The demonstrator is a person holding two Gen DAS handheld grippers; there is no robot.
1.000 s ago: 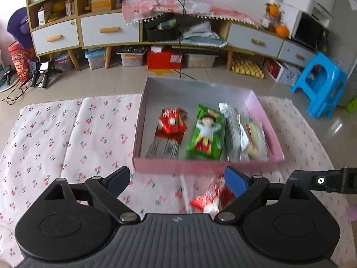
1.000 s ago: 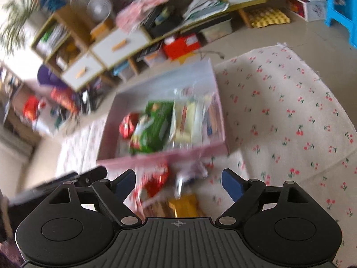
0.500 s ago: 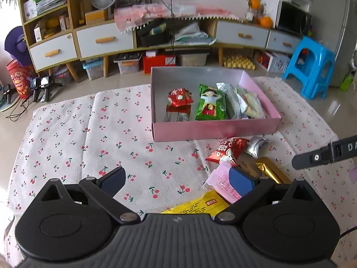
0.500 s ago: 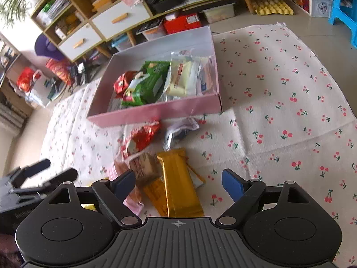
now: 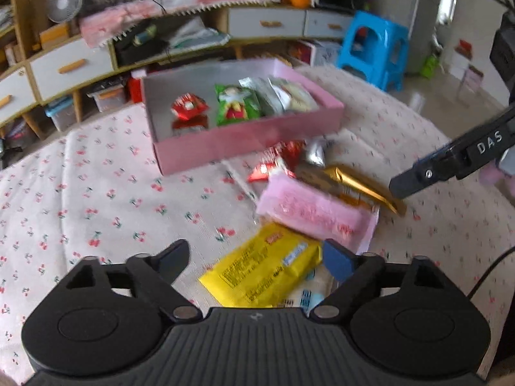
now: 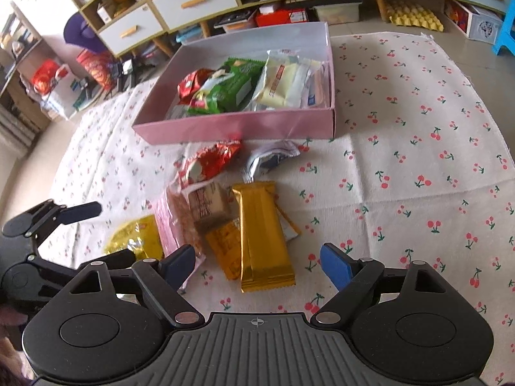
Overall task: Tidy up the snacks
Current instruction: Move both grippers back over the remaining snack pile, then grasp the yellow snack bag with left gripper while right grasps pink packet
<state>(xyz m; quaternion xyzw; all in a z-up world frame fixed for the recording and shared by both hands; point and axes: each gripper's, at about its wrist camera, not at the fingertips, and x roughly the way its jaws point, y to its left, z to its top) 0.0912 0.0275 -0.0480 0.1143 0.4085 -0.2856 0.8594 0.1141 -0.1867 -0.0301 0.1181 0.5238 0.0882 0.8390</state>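
Observation:
A pink box (image 5: 244, 141) (image 6: 238, 125) on the cherry-print cloth holds red, green and pale snack packets. Loose snacks lie in front of it: a red packet (image 6: 209, 160), a silver one (image 6: 270, 157), a pink one (image 5: 315, 212), a brown one (image 6: 206, 206) and a gold bar (image 6: 264, 234). My left gripper (image 5: 257, 260) hangs low over a yellow packet (image 5: 264, 273), which lies between its closing jaws. The left pad stands clear of the packet. My right gripper (image 6: 257, 265) is open, with the near end of the gold bar between its fingers, untouched.
The cloth (image 6: 418, 128) spreads over the floor with bare room to the right and left of the snack pile. A blue stool (image 5: 373, 45) and low cabinets with drawers (image 6: 193, 0) stand behind. One right gripper finger (image 5: 418, 177) reaches in beside the gold bar.
Both grippers drew back from the pink box and sank toward the loose snacks. The left gripper now straddles the yellow packet with narrower jaws. The right gripper's opening is unchanged.

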